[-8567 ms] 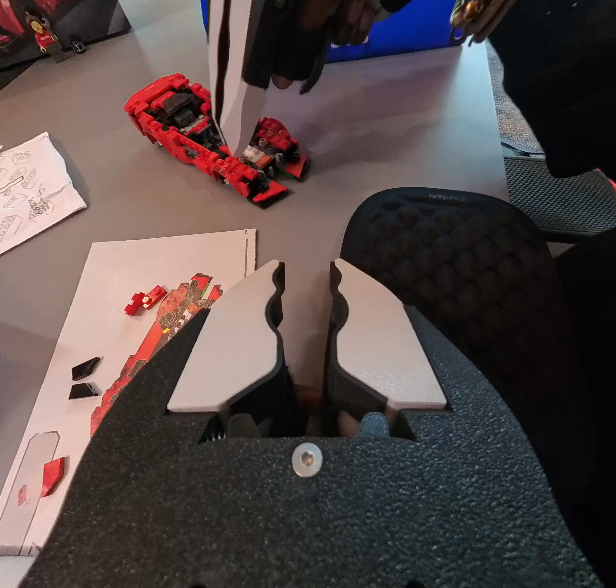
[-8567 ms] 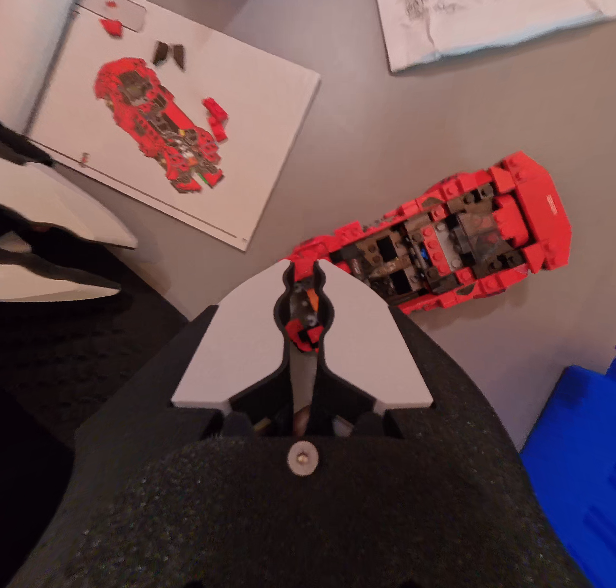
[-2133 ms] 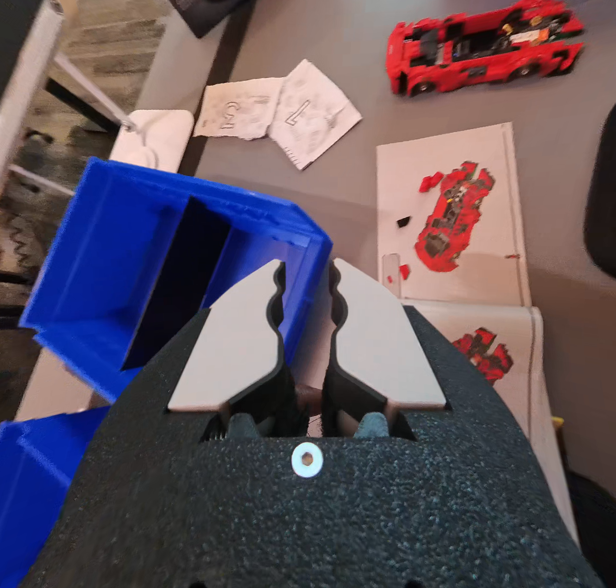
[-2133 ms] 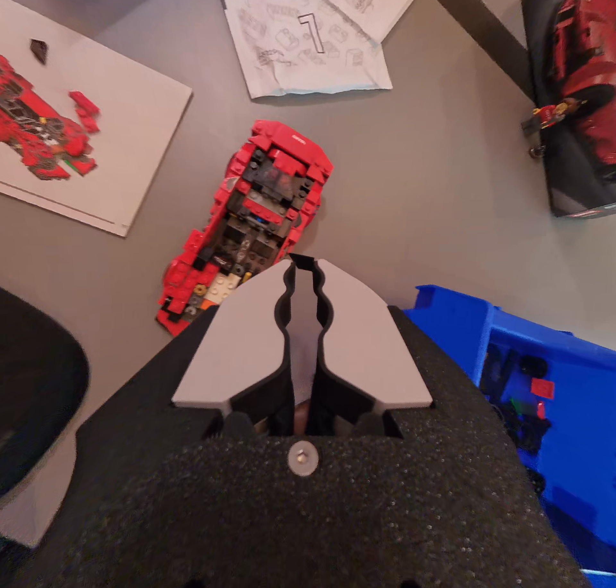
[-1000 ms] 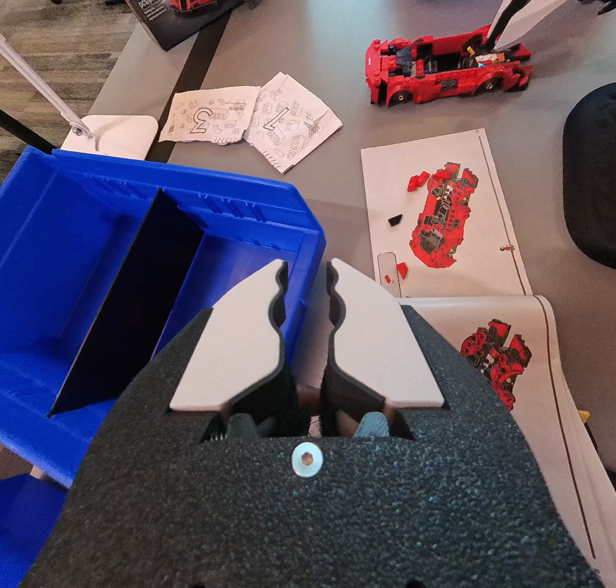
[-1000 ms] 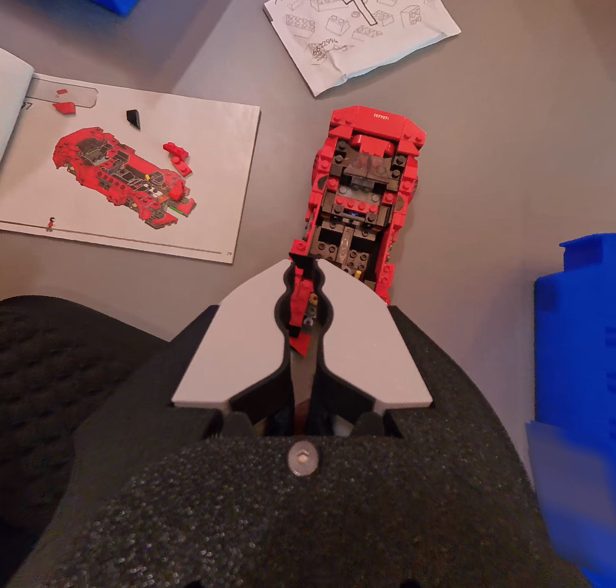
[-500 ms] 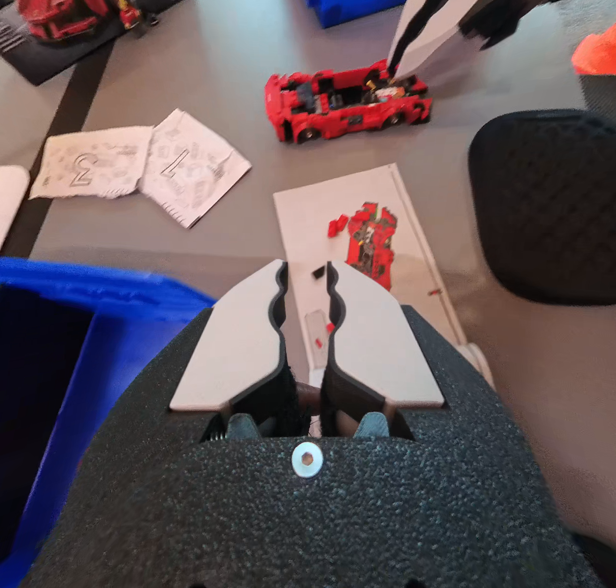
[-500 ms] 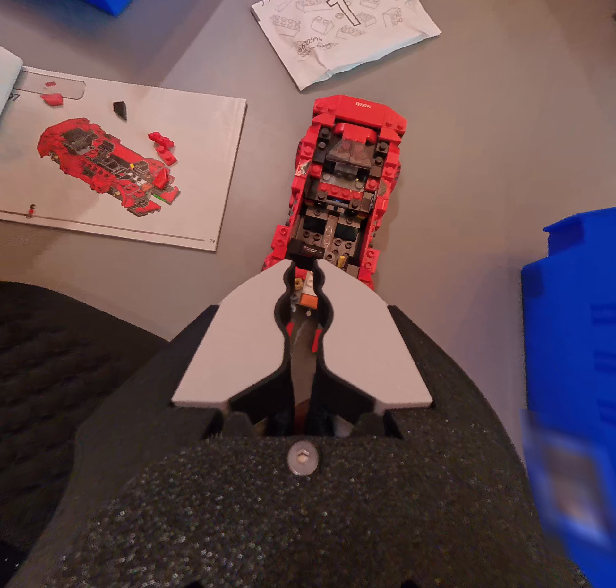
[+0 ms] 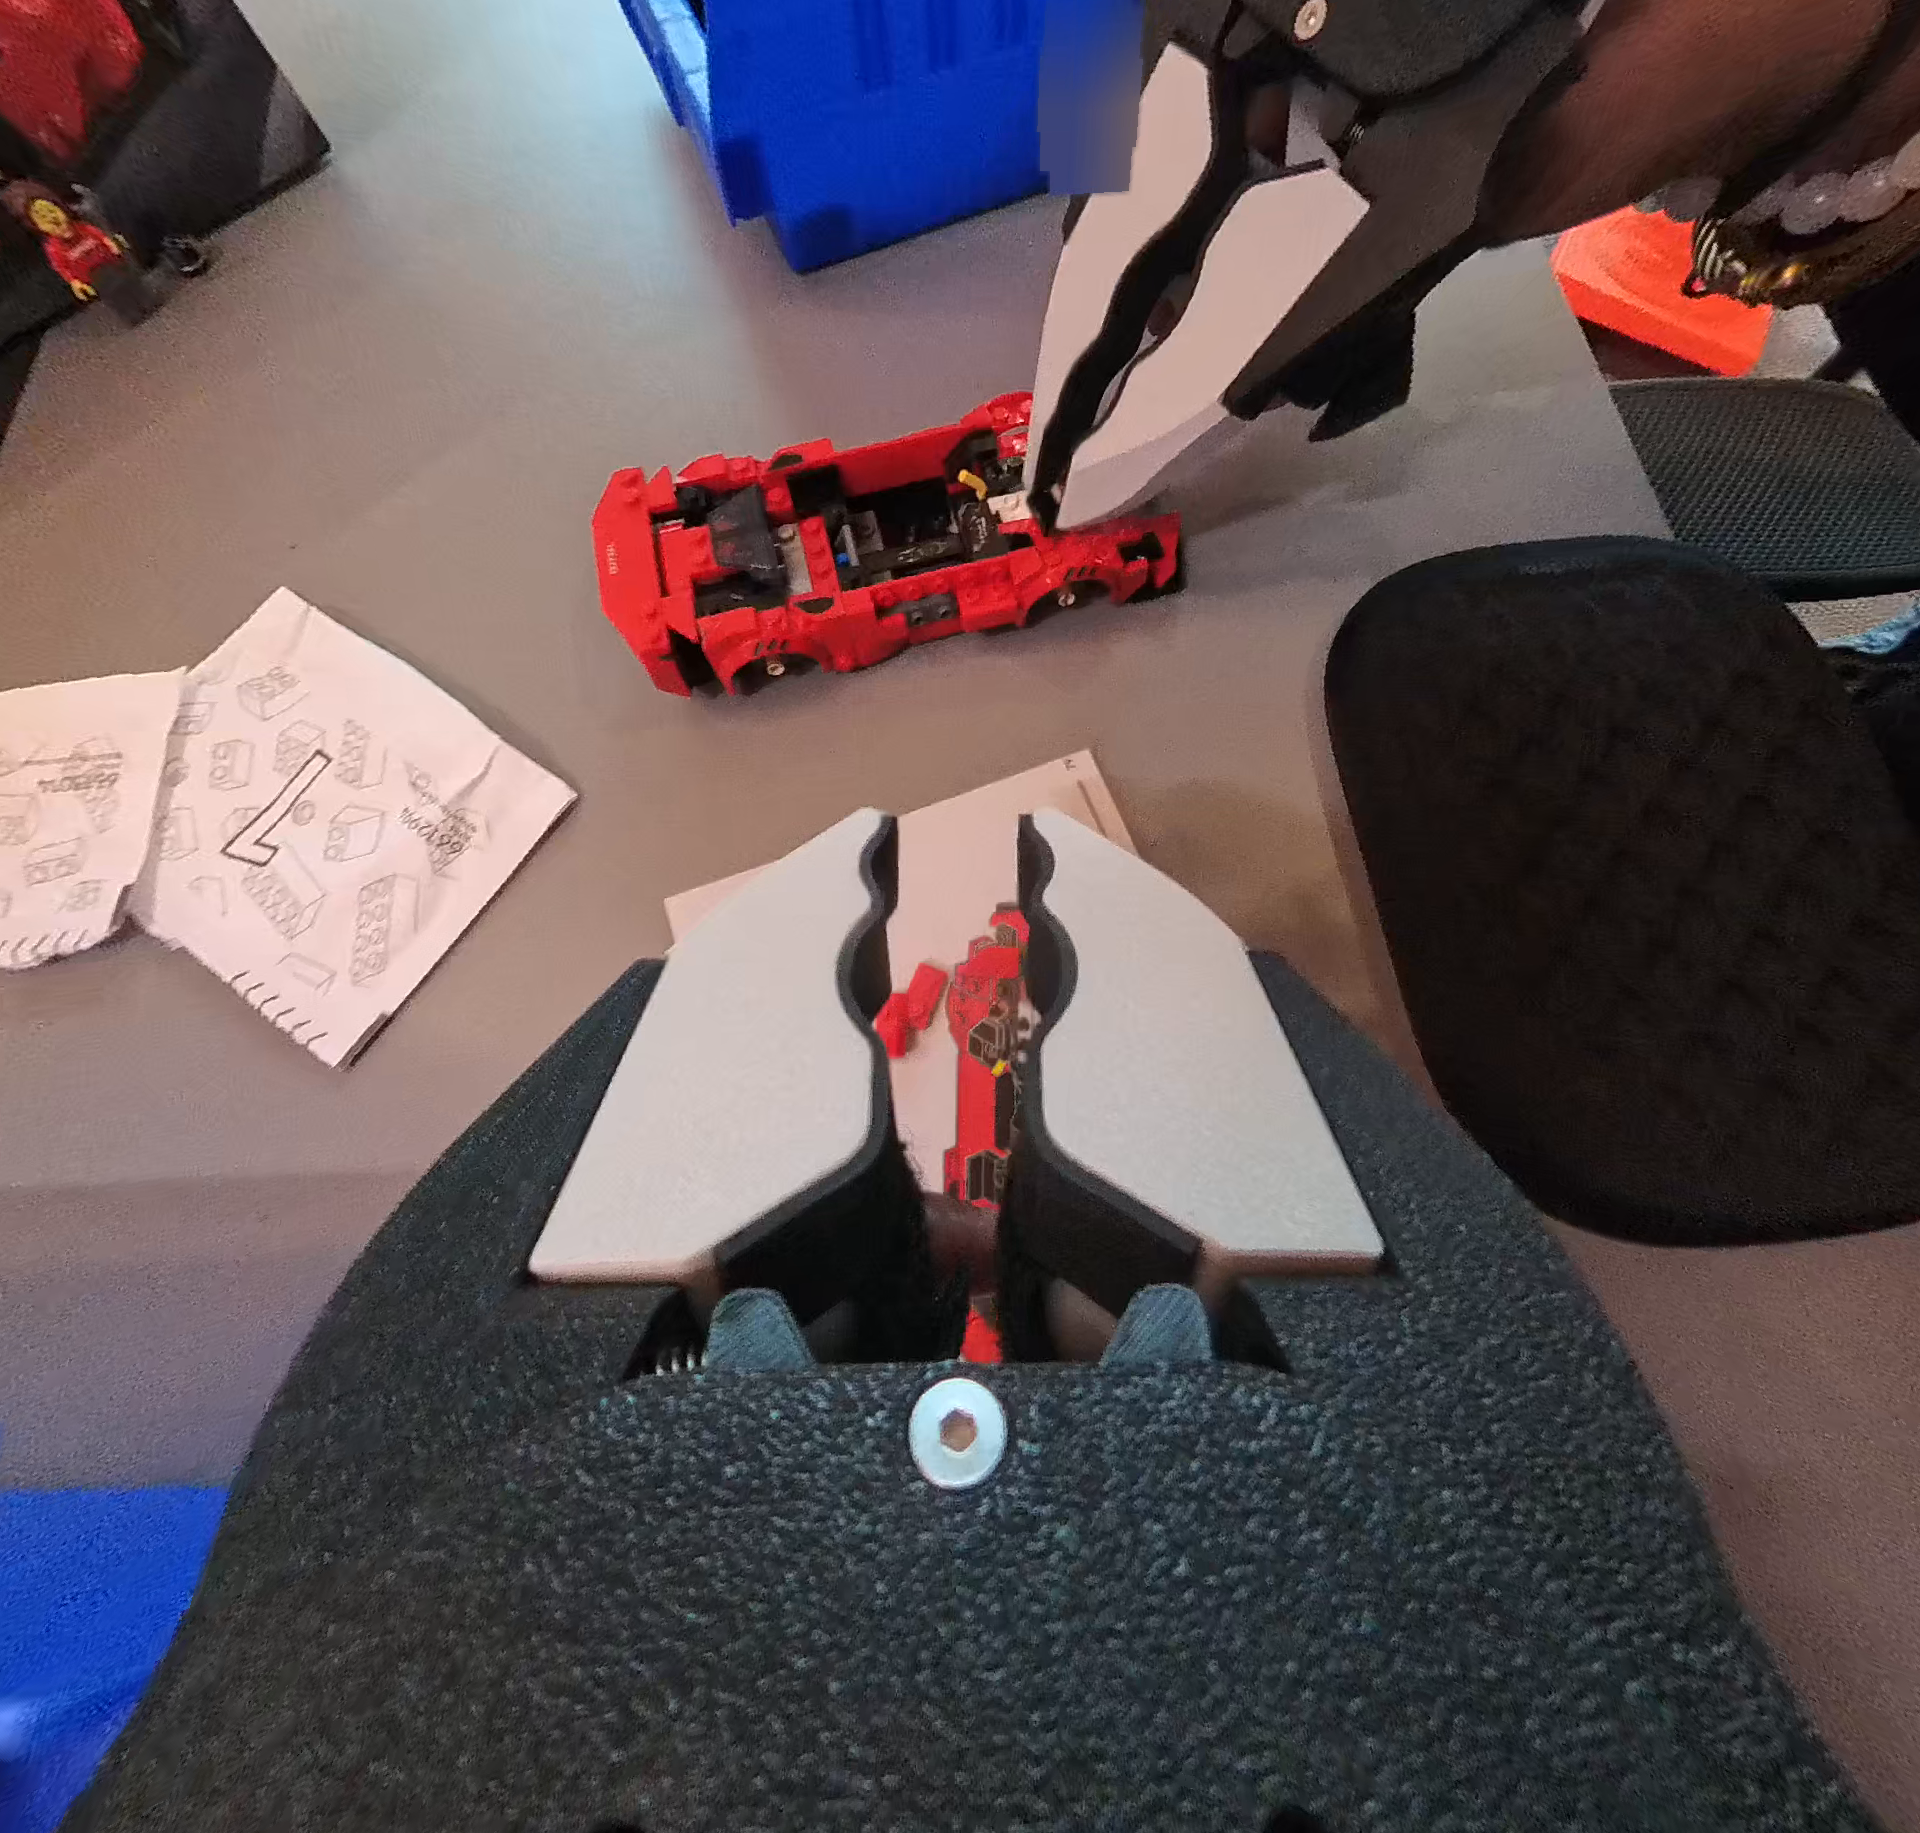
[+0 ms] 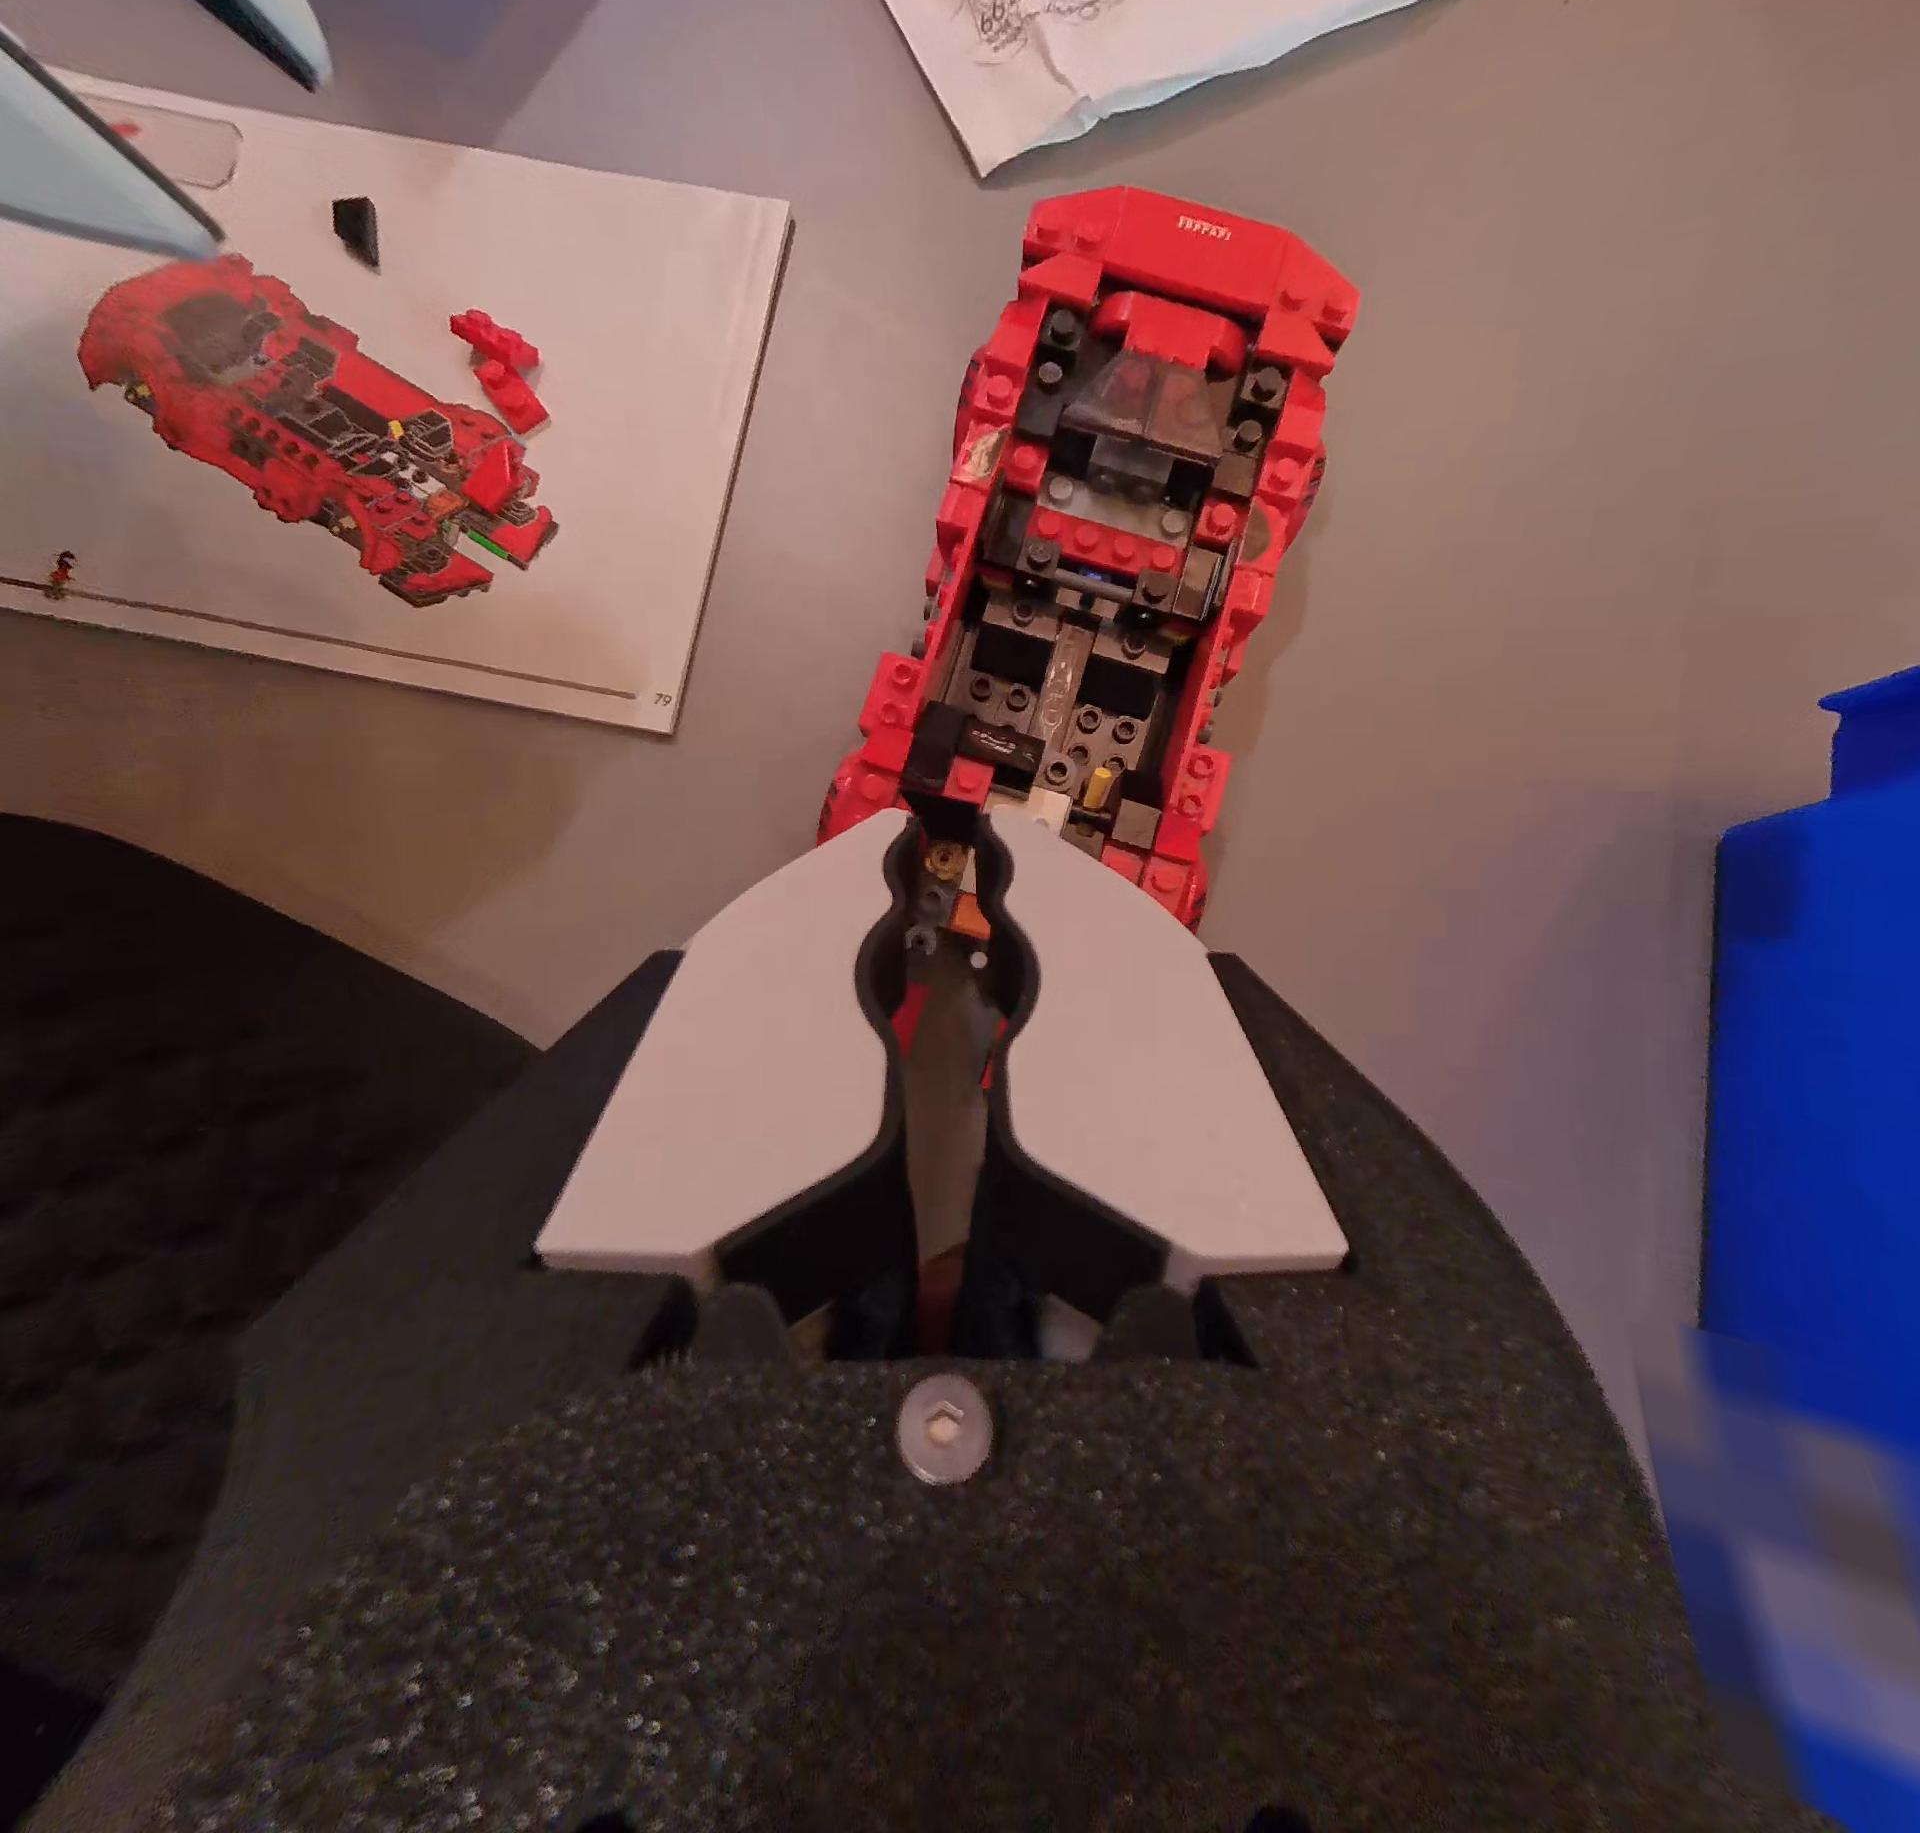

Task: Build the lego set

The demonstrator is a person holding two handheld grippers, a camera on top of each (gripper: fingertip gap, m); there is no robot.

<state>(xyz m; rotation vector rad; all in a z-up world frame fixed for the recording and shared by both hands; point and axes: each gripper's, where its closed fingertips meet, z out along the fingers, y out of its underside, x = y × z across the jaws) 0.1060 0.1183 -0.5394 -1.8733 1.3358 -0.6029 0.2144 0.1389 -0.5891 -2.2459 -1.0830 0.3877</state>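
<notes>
The part-built red lego car (image 9: pixel 883 557) stands on the grey table; it also shows from above in the right wrist view (image 10: pixel 1122 557). My right gripper (image 10: pixel 948 827) is shut on a small black piece (image 10: pixel 948 815) and its tips press on the car's near end; from the left wrist view the right gripper (image 9: pixel 1044 510) comes down from the upper right. My left gripper (image 9: pixel 956 827) is open and empty, hovering over the open instruction booklet (image 10: pixel 623 329). Loose red pieces (image 10: pixel 499 360) and a black piece (image 10: pixel 356 225) lie on the booklet.
A blue bin (image 9: pixel 883 69) stands behind the car and another blue bin (image 10: pixel 1818 1004) sits at the right. Torn paper bags (image 9: pixel 312 827) lie left of the booklet. A black padded chair back (image 9: pixel 1621 900) rises at the right. The set's box (image 9: pixel 104 69) lies far left. Left tips to right tips: about 12 cm.
My left gripper swung away from the blue bin to above the booklet, facing the car. My right gripper came closer and lower onto the car's near end, still shut.
</notes>
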